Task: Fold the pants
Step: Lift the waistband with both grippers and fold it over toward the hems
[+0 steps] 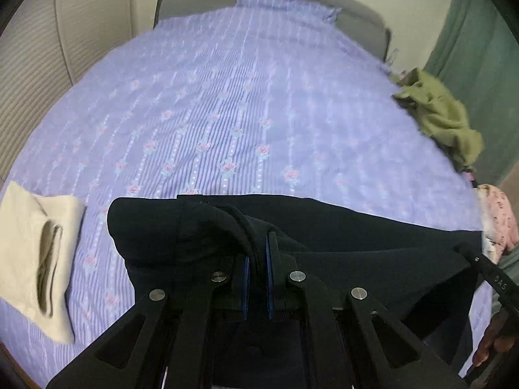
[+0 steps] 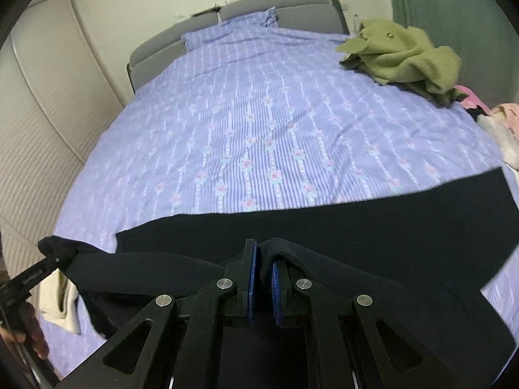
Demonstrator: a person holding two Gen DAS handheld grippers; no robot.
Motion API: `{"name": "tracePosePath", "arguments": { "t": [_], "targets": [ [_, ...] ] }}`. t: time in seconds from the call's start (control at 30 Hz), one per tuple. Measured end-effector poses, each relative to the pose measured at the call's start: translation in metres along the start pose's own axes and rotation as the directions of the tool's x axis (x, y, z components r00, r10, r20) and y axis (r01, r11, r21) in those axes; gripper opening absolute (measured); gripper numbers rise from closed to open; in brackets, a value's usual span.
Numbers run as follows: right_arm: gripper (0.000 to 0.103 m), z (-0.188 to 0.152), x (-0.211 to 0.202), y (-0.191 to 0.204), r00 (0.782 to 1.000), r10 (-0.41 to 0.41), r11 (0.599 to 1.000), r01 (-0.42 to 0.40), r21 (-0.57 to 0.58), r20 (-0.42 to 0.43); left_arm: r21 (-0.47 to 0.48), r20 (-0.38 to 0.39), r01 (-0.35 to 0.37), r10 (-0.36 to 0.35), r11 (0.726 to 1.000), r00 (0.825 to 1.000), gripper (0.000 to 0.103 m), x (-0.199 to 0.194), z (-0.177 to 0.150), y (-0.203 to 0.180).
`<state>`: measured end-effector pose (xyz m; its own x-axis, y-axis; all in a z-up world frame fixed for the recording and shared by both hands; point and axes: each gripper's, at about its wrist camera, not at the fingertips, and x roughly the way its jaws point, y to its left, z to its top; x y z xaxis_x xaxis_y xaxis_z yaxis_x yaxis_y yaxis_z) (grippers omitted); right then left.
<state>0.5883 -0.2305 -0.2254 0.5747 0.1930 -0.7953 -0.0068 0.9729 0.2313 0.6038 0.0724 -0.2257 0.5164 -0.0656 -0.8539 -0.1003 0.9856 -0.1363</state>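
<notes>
Dark navy pants (image 1: 356,236) hang stretched between both grippers over the near end of the bed. My left gripper (image 1: 258,246) is shut on a bunched edge of the cloth, which folds over its fingertips. In the right wrist view the pants (image 2: 356,227) spread wide across the purple sheet, and my right gripper (image 2: 264,259) is shut on another edge of them. The left gripper (image 2: 53,256) shows at the far left of that view, pinching the cloth. The right gripper's finger (image 1: 486,269) enters the left wrist view at the far right.
The bed (image 1: 243,97) has a purple floral sheet. A folded cream garment (image 1: 35,253) lies at its near left. A crumpled green garment (image 2: 405,55) and pink clothes (image 2: 499,120) sit along the right edge. A wardrobe (image 2: 48,113) stands left, a grey headboard (image 2: 259,3) beyond.
</notes>
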Motion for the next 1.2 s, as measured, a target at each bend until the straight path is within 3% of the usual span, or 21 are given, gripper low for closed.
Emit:
{"name": "tracePosePath", "arguments": {
  "t": [0.23, 0.3, 0.33, 0.37, 0.4, 0.57, 0.63, 0.7, 0.87, 1.03, 1.2],
  "targets": [
    [0.011, 0.021, 0.081, 0.002, 0.986, 0.003, 1.000, -0.007, -0.028, -0.164, -0.006, -0.127, -0.096, 0.094, 0.995, 0.987, 0.017, 0.075, 0.017, 0.005],
    [0.015, 0.023, 0.095, 0.003, 0.980, -0.003, 1.000, -0.004, -0.031, -0.201, 0.021, -0.116, -0.142, 0.143, 0.990, 0.983, 0.033, 0.083, 0.024, 0.001],
    [0.018, 0.024, 0.102, 0.003, 0.976, -0.001, 0.999, -0.006, -0.035, -0.216, 0.036, -0.101, -0.165, 0.168, 0.986, 0.981, 0.055, 0.083, 0.028, -0.003],
    [0.027, 0.025, 0.105, 0.004, 0.974, 0.006, 0.999, -0.014, -0.036, -0.226, 0.053, -0.071, -0.190, 0.193, 0.980, 0.979, 0.069, 0.082, 0.033, -0.008],
    [0.035, 0.025, 0.107, 0.008, 0.972, 0.018, 0.999, -0.029, -0.043, -0.234, 0.065, -0.048, -0.191, 0.194, 0.980, 0.980, 0.070, 0.079, 0.035, -0.012],
    [0.045, 0.025, 0.105, 0.015, 0.970, 0.015, 0.997, -0.033, -0.072, -0.244, 0.131, -0.031, -0.162, 0.168, 0.978, 0.985, 0.070, 0.065, 0.036, -0.033],
    [0.055, 0.025, 0.090, 0.019, 0.971, 0.049, 0.996, -0.066, -0.064, -0.232, 0.158, -0.029, -0.143, 0.149, 0.977, 0.988, 0.073, 0.055, 0.030, -0.041],
    [0.070, 0.025, 0.069, 0.024, 0.978, 0.069, 0.994, -0.085, -0.075, -0.195, 0.190, -0.025, -0.124, 0.131, 0.974, 0.991, 0.074, 0.044, 0.022, -0.048],
    [0.071, 0.028, 0.014, 0.040, 0.991, 0.063, 0.988, -0.078, -0.131, -0.114, 0.231, -0.010, -0.070, 0.074, 0.971, 0.997, 0.074, 0.001, 0.004, -0.058],
    [0.071, 0.011, -0.052, 0.048, 0.999, 0.027, 0.983, -0.035, -0.179, -0.047, 0.282, 0.036, -0.026, 0.017, 0.959, 0.999, 0.081, -0.058, -0.010, -0.067],
    [0.071, -0.018, -0.120, 0.044, 1.000, -0.005, 0.989, 0.004, -0.148, -0.003, 0.350, 0.061, 0.043, -0.069, 0.936, 0.996, 0.085, -0.113, -0.032, -0.085]
  ]
}}
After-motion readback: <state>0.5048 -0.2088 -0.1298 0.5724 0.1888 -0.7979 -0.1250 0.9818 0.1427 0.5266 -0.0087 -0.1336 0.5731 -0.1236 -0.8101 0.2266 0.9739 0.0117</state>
